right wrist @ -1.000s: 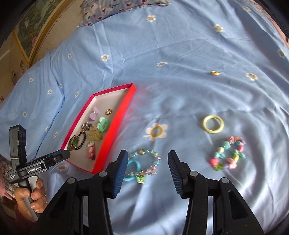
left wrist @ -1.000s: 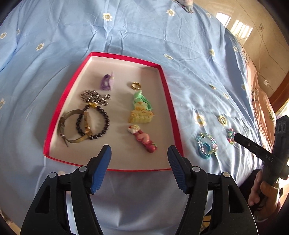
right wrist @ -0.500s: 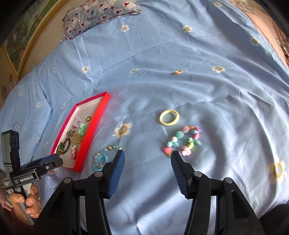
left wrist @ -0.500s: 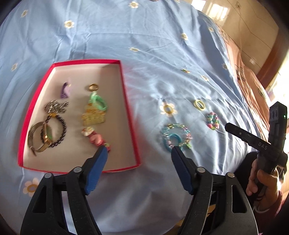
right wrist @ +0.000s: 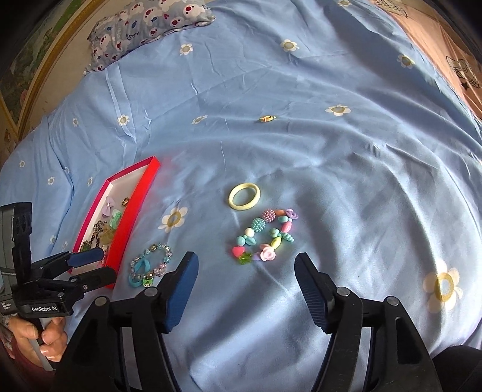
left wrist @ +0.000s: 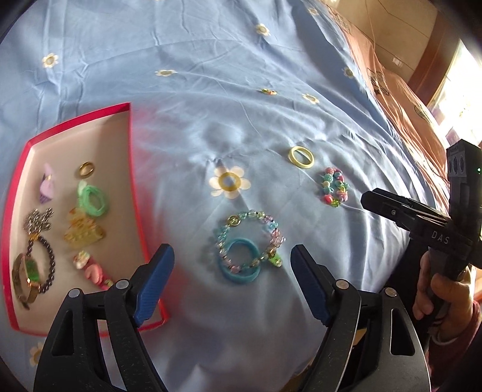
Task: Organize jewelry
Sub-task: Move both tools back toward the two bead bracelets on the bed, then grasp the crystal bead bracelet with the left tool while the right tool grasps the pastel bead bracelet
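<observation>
A red-rimmed tray (left wrist: 132, 169) (right wrist: 141, 193) on the blue sheet holds several pieces of jewelry. To its right lie a pastel bead bracelet (left wrist: 250, 238) (right wrist: 150, 265) over a blue ring (left wrist: 239, 265), a chunky colourful bead bracelet (left wrist: 333, 187) (right wrist: 265, 236), a pale yellow ring (left wrist: 300, 156) (right wrist: 244, 196) and a small far piece (left wrist: 268, 91) (right wrist: 267, 118). My left gripper (left wrist: 232, 282) (right wrist: 90, 265) is open and empty, just short of the pastel bracelet. My right gripper (right wrist: 245, 288) is open and empty, just short of the chunky bracelet.
A patterned pillow (right wrist: 150, 27) lies at the far edge of the bed. An orange cloth (left wrist: 400, 99) covers the right side. The sheet has printed daisies (left wrist: 230, 182).
My left gripper has swung right, from over the tray to the pastel bracelet. My right gripper has shifted right from the pastel bracelet toward the chunky bracelet. Both stayed open.
</observation>
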A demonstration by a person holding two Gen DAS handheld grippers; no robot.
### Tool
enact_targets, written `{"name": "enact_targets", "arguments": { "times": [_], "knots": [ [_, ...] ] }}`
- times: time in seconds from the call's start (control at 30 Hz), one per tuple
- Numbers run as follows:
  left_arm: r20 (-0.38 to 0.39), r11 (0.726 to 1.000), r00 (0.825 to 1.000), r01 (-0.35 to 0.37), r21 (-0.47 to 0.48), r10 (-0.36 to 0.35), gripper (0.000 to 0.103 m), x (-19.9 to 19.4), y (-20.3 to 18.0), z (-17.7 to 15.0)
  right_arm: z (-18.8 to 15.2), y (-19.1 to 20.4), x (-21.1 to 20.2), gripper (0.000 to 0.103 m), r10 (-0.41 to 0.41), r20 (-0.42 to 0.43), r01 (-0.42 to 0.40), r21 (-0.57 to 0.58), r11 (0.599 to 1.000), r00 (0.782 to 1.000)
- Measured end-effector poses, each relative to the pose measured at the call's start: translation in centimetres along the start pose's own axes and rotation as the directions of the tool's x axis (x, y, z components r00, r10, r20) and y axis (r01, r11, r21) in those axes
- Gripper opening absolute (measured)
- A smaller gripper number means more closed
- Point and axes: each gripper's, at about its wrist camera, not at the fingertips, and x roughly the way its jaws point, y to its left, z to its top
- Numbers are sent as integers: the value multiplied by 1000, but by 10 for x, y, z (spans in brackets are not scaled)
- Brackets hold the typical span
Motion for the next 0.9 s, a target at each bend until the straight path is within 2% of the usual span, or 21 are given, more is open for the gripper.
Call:
{"name": "enact_targets", "arguments": {
  "times": [0.23, 0.6, 0.63, 0.67, 0.8, 0.87, 0.9],
  "knots": [
    [-65, 998, 998, 11, 66, -7, 85, 26, -13, 16, 5, -6, 8, 70, -5, -20, 5, 3, 1000, 1000],
    [-106, 986, 993, -35, 166, 54, 83, 60, -26, 28, 16, -10, 24, 70, -31, -61, 31, -11, 999, 998],
    [-107, 984, 993, -35, 174, 55, 77, 63, -27, 27, 17, -10, 26, 70, -33, -67, 32, -15, 999, 997],
    [-113, 983, 992, -33, 182, 54, 67, 65, -27, 27, 18, -9, 28, 70, -35, -72, 34, -20, 999, 997],
    [-117, 978, 993, 0, 207, 25, 41, 69, -30, 27, 17, -3, 40, 70, -46, -101, 41, -48, 998, 994],
    [-113, 976, 994, 18, 217, 7, 14, 69, -32, 29, 16, 1, 48, 71, -52, -115, 44, -68, 997, 992],
    [-112, 976, 994, 23, 219, 1, 13, 69, -32, 29, 16, 3, 51, 71, -62, -115, 52, -84, 995, 991]
  ]
}}
